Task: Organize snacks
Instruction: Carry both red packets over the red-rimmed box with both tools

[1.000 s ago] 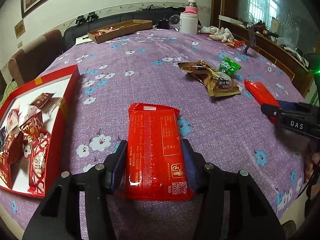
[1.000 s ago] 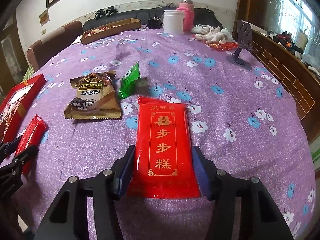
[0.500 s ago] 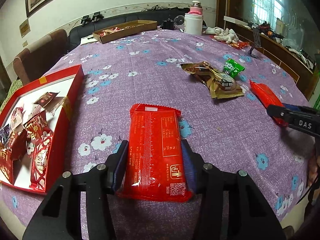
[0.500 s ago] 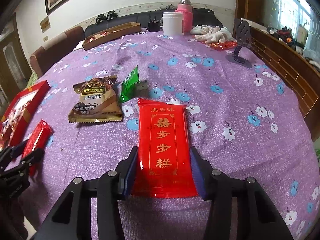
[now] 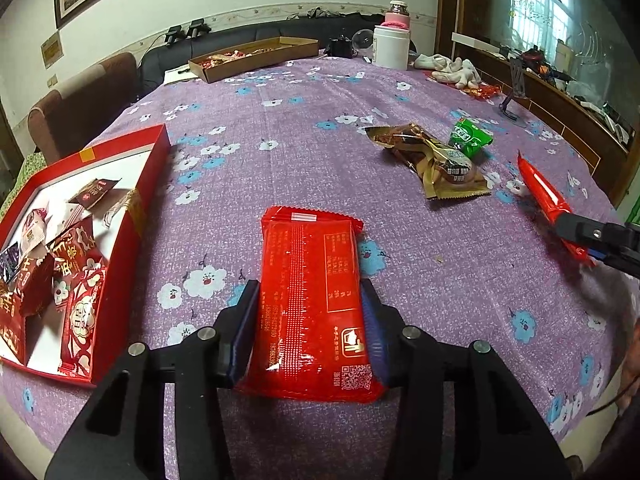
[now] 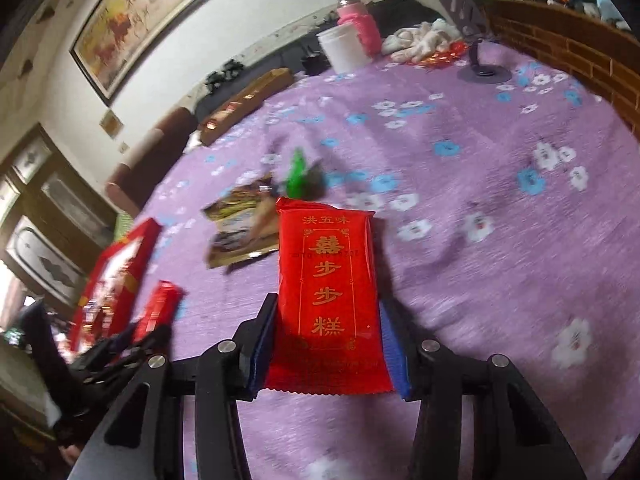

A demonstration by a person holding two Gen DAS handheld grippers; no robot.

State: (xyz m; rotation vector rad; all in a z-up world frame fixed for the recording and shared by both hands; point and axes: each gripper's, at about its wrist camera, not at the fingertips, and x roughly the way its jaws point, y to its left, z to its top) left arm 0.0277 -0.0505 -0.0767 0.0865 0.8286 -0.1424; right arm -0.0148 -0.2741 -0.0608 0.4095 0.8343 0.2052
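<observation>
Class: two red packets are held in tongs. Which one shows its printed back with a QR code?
The packet in the left tongs; the right tongs' packet shows gold characters.

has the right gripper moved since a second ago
Yes. The right gripper, shut on its red packet, has rolled: the purple tablecloth and wall painting now slant, and the brown snack bag sits closer to the packet.

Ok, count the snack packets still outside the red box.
4: one red packet in the left gripper, another red packet in the right gripper, a brown packet and a green packet on the tablecloth.
</observation>
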